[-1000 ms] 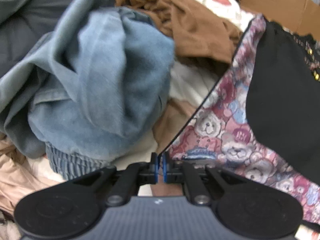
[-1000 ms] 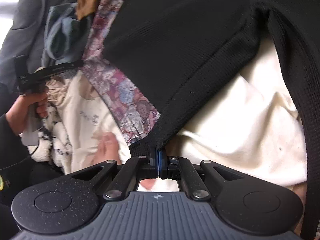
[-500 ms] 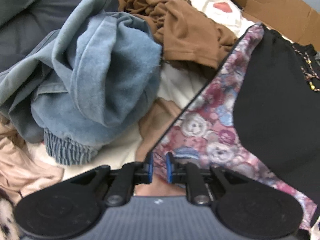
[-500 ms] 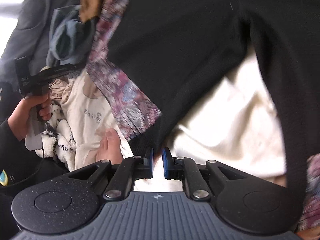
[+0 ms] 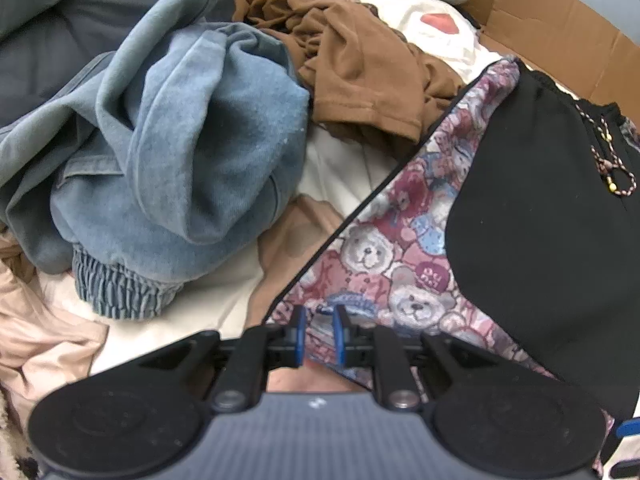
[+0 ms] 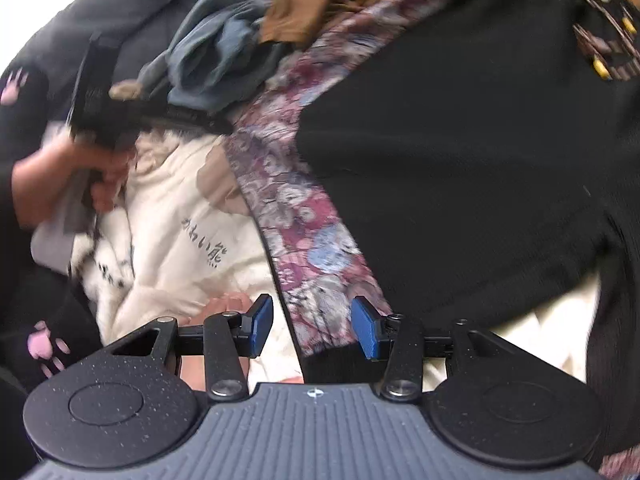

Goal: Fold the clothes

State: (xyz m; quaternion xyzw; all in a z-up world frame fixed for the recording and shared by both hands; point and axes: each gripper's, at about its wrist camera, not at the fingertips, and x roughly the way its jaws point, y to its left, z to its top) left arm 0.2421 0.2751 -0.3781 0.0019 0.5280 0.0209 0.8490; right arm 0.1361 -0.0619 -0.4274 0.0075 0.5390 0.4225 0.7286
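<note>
A black garment (image 5: 540,220) with a teddy-bear print lining (image 5: 400,248) lies spread over a heap of clothes. My left gripper (image 5: 319,336) hovers at the lower corner of the print. Its pads stand a narrow gap apart and the print shows through the gap, unpinched. In the right wrist view the same black garment (image 6: 460,160) fills the right half. Its print band (image 6: 304,216) runs down between the pads of my right gripper (image 6: 312,328). Those jaws are opening and stand wide without pressing the cloth. A hand (image 6: 52,184) at the left holds the other gripper, blurred.
A crumpled blue denim garment (image 5: 180,168) and a brown top (image 5: 360,68) lie left of the black one. Behind them are a white top with a red heart (image 5: 436,24) and a cardboard box wall (image 5: 560,20). A cream printed sweatshirt (image 6: 192,232) lies underneath.
Both grippers were shut on the garment's hem and have let go. The left opened slightly. The right opened wide, lifted and rolled, so its view has tilted.
</note>
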